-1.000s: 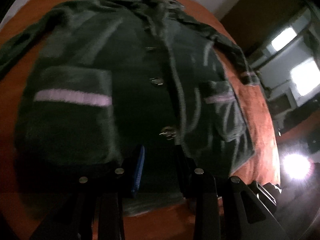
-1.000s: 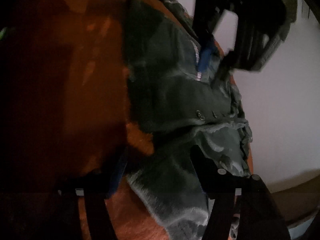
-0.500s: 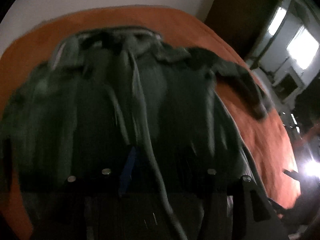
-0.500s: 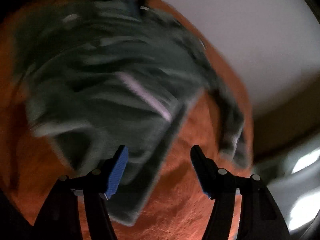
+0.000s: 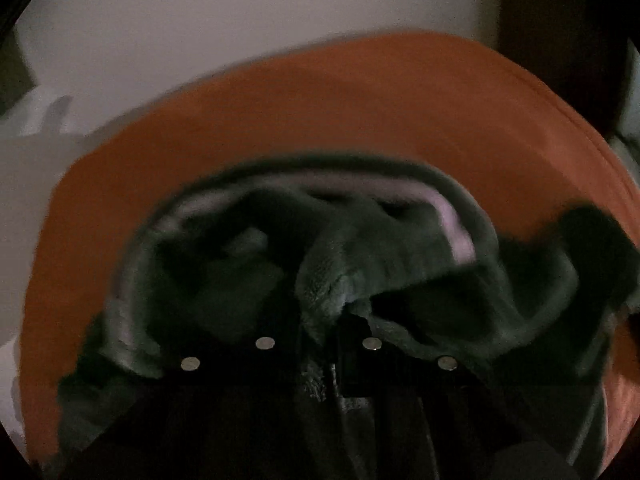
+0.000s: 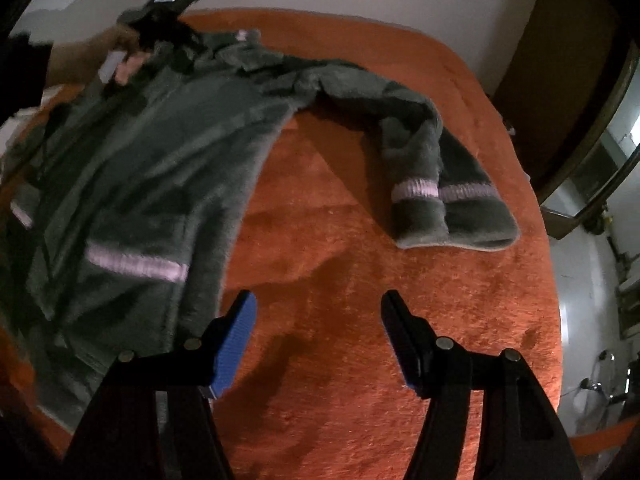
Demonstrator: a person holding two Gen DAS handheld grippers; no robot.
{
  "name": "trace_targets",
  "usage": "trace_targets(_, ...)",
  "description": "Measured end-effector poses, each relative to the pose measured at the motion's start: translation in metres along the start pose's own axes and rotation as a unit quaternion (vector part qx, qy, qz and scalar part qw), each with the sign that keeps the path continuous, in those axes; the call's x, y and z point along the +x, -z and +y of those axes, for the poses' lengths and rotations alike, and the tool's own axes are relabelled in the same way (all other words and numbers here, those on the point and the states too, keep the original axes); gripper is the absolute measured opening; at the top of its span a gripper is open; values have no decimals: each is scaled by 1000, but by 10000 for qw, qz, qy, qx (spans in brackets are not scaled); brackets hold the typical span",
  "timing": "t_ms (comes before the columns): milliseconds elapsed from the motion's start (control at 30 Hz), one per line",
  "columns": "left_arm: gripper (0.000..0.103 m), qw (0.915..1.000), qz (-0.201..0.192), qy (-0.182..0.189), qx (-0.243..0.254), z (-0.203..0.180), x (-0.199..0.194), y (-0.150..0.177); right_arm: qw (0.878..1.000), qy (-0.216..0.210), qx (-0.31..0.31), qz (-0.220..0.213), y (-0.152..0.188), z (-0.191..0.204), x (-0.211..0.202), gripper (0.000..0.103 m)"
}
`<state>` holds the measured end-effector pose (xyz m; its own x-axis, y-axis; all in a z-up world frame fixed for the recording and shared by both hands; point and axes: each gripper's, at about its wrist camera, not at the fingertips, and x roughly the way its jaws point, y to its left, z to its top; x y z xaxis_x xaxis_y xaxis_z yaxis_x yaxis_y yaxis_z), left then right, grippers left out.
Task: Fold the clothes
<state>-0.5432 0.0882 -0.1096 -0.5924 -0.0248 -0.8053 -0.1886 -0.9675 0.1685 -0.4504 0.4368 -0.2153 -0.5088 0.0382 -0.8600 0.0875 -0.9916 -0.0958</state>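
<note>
A dark green fleece jacket (image 6: 140, 168) with lilac bands lies spread on an orange blanket (image 6: 340, 240). Its right sleeve (image 6: 420, 152) trails out to the right and doubles back at the cuff. In the left wrist view my left gripper (image 5: 324, 320) is at the collar end of the jacket (image 5: 380, 248). Its jaws are closing on a raised fold of fleece pinched between them. The right wrist view shows that gripper (image 6: 160, 20) and a hand (image 6: 120, 64) at the far collar. My right gripper (image 6: 316, 320) hangs open over bare blanket, just right of the jacket's hem.
The orange blanket (image 5: 320, 112) covers a bed that ends at a white wall (image 5: 240, 20) behind the collar. A dark wooden door (image 6: 560, 60) and a bright tiled area (image 6: 600, 280) lie off the bed's right side.
My left gripper travelled from the hem up the jacket front to the collar and narrowed onto the fleece. My right gripper rolled and swung to the hem side, still open.
</note>
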Motion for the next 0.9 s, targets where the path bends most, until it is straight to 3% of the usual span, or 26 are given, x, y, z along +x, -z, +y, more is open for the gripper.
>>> trace_targets(100, 12, 9976, 131, -124, -671, 27, 15, -18, 9998, -95, 132, 100, -2, -8, 10, 63)
trace_targets(200, 13, 9976, 187, -471, -465, 24, 28, -28, 9995, -183, 200, 188, 0, -13, 15, 63)
trace_targets(333, 20, 9926, 1200, -138, -129, 9, 54, -18, 9988, -248, 180, 386, 7, -17, 25, 63)
trace_targets(400, 28, 9928, 1187, -175, 22, 5, 48, -14, 9978, -338, 300, 479, 9, -21, 28, 63)
trace_targets(467, 31, 9912, 1313, -12, -174, 12, 42, -13, 9967, -465, 441, 492, 11, -23, 24, 63)
trace_targets(567, 31, 9798, 1620, 617, -996, 43, 26, -13, 9943, -783, 522, 492, 17, -18, 12, 63)
trace_targets(667, 36, 9564, 2217, 1196, -1480, 67, 10, -7, 9886, -1336, 331, 604, 32, 2, -1, 63)
trace_targets(733, 36, 9557, 2062, 1158, -1750, 85, -22, 4, 9819, -1691, 254, 809, 45, 14, -2, 63)
trace_targets(767, 36, 9593, 1848, 1269, -1716, 91, -49, 15, 9789, -1804, 298, 908, 53, 16, -2, 63)
trace_targets(900, 41, 9692, 1089, 1827, -1241, 83, -150, 81, 9640, -2166, 842, 1289, 82, 10, 4, 63)
